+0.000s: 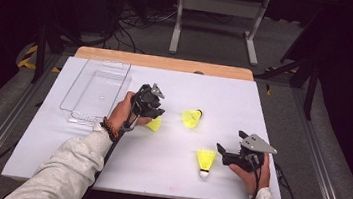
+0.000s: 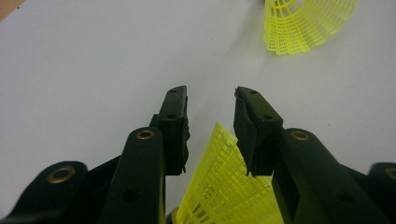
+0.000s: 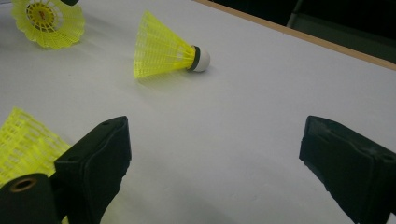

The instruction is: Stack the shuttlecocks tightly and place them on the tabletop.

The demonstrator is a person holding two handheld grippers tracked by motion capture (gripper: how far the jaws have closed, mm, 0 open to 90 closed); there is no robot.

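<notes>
Plastic tray is lying empty at the far left of the white board, its long axis running away from the person. Just right of the tray, the left gripper is sitting over a yellow shuttlecock; in the left gripper view the mesh skirt is lying between the jaws, which are standing slightly apart, not pressing it. Farther right of the tray, a second shuttlecock is lying on its side, cork pointing away. A third shuttlecock is pointing its cork toward the person. The right gripper is resting beside it, jaws wide apart.
</notes>
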